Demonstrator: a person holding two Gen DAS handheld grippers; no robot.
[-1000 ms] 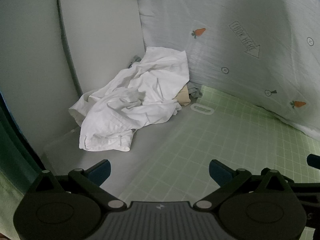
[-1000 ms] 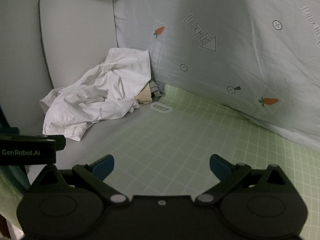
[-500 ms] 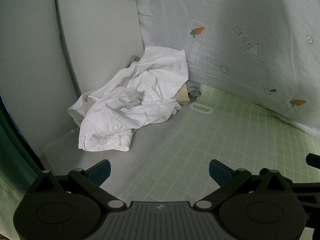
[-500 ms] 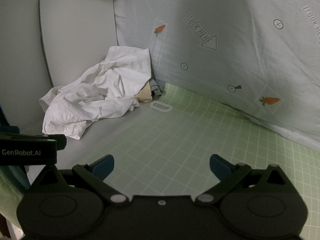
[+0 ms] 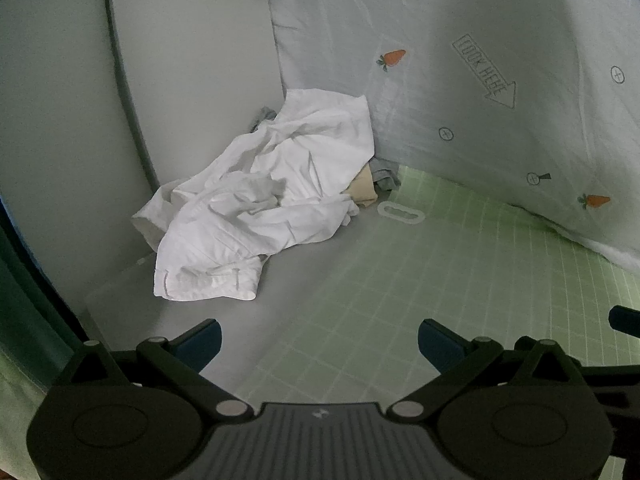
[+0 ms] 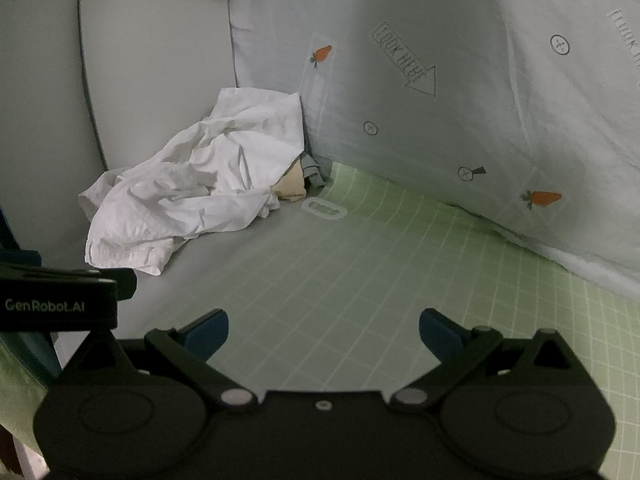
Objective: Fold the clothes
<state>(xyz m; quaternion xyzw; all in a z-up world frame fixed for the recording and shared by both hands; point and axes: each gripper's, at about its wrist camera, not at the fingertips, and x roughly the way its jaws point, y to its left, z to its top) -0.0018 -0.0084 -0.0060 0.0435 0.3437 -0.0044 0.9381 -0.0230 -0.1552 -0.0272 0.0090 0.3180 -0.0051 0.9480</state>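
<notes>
Quilt [image 5: 500, 120]: pale fabric printed with carrots and an arrow, rising along the far right side of the mat.
Mat [image 5: 440, 288]: green gridded surface, grey toward the left, with a white oval handle slot [image 5: 400, 213] near the back corner.
Cushion [image 5: 192, 60]: pale panel standing upright behind the clothes.
White garment [image 5: 260, 200]: crumpled, unfolded, heaped in the back left corner where cushion and quilt meet; hemmed end lies nearest the grippers.
Beige cloth [image 5: 364, 192]: partly under the white garment's right edge, with a grey cloth [image 5: 384, 174] just beside it.
Left gripper [image 5: 320, 340]: jaws spread wide, empty, above the mat, well short of the clothes.
Right gripper [image 6: 324, 332]: jaws spread wide, empty, above the mat.
</notes>
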